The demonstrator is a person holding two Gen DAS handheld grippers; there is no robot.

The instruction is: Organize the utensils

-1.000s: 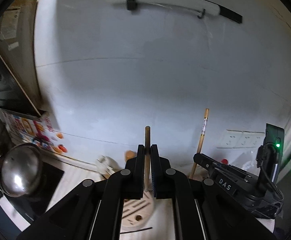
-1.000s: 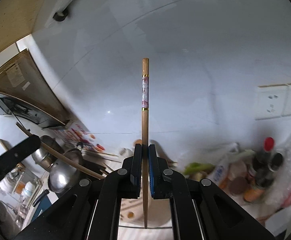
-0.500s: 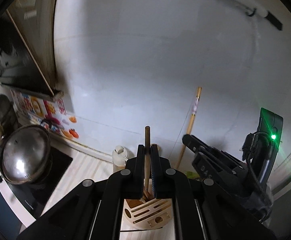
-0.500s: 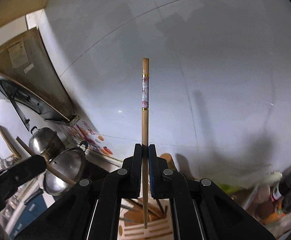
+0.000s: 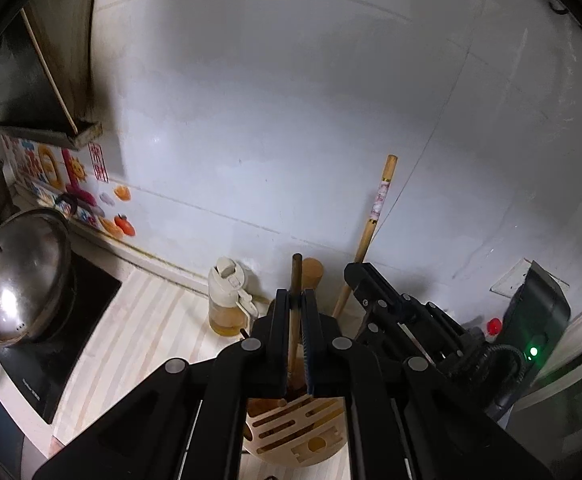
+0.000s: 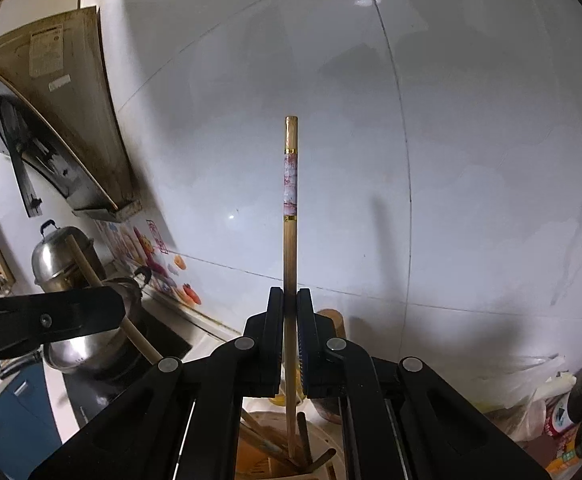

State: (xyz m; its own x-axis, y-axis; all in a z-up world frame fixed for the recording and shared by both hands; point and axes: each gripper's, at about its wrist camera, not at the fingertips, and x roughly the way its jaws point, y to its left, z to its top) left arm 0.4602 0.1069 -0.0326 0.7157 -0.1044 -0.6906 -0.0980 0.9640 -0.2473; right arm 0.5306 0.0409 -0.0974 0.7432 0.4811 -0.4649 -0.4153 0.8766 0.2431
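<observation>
While the white tiled wall (image 5: 291,100) is filling most of both views, the pale tabletop (image 5: 147,344) is being seen below it, with a dark cooktop (image 5: 87,312) and a steel pot lid (image 5: 19,280) at the left. Near the wall an oil bottle (image 5: 229,300) is standing, just beside the wooden utensil holder (image 5: 295,432), whose slotted top is showing under the left gripper (image 5: 296,336).

A plain wooden chopstick (image 5: 294,312) is being pinched between that gripper's jaws, which are pressed nearly together on it; its lower end is being held just above, or perhaps already inside, a compartment of the holder, and which of the two cannot be told. In the right wrist view the right gripper (image 6: 290,340) is pinching a patterned chopstick (image 6: 290,240) in the same way, upright, its tip being lowered among the sticks already standing in the holder (image 6: 323,464).

The step in hand is judged to be the placing of both chopsticks into the holder. For the next move, each tip is probably needing to be lined up over an open compartment and sunk further before the jaws are spread. Care is being called for so that the two grippers, near each other, are not knocked together.
</observation>
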